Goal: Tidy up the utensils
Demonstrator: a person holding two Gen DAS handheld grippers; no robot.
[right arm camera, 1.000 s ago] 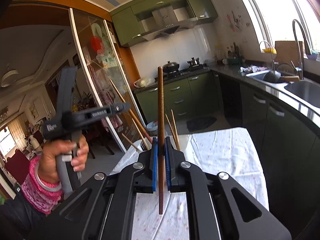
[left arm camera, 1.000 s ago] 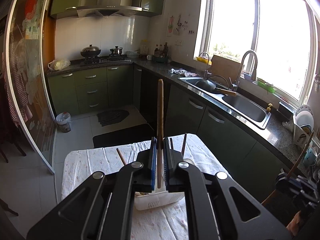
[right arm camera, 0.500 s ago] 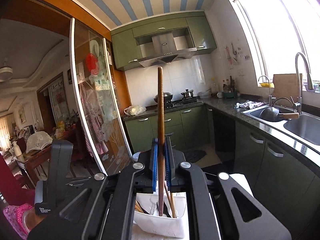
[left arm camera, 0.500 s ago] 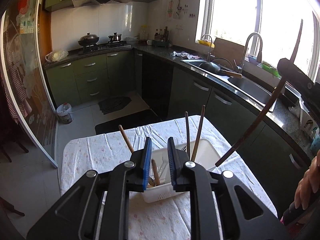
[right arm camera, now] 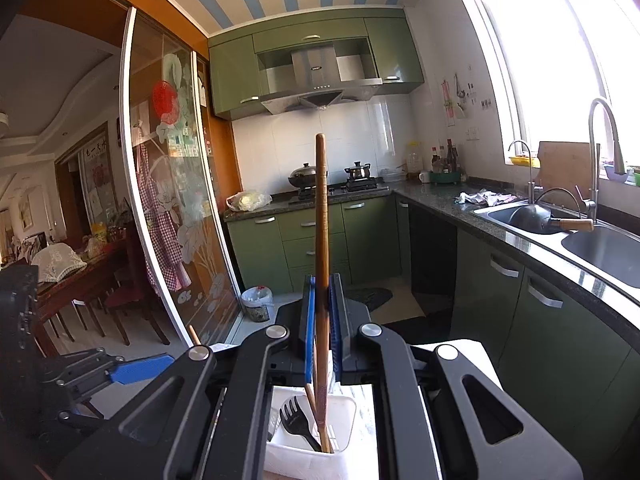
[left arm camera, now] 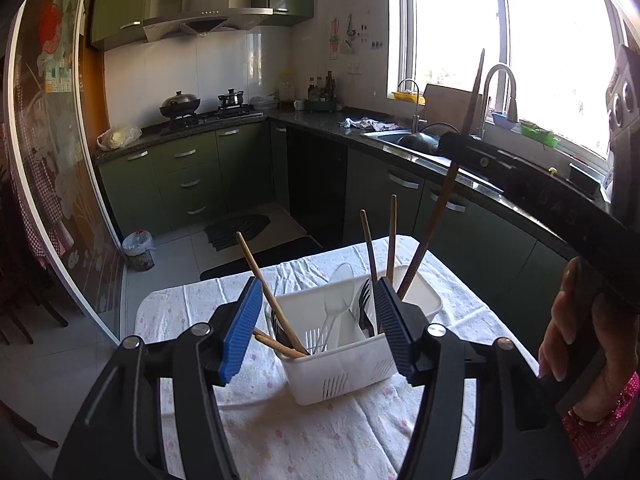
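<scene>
A white utensil basket (left arm camera: pixel 340 376) stands on the cloth-covered table and holds several chopsticks, a clear plastic spoon (left arm camera: pixel 334 308) and black forks (left arm camera: pixel 363 304). My left gripper (left arm camera: pixel 316 326) is open and empty, just in front of the basket. My right gripper (right arm camera: pixel 322 336) is shut on a brown chopstick (right arm camera: pixel 321 240), held upright with its lower end down inside the basket (right arm camera: pixel 280 456) beside a black fork (right arm camera: pixel 294 420). In the left wrist view the same chopstick (left arm camera: pixel 436 208) slants into the basket's right compartment from the right gripper above.
The table carries a white flowered cloth (left arm camera: pixel 304 440). Green kitchen cabinets, a stove with pots (left arm camera: pixel 180 104) and a sink (left arm camera: pixel 400 136) line the far walls. A glass sliding door (left arm camera: pixel 52 168) stands at the left. A small bin (left arm camera: pixel 138 250) sits on the floor.
My left gripper let go of its chopstick into the basket and opened wide. My right gripper brought its chopstick over the basket and lowered its tip inside.
</scene>
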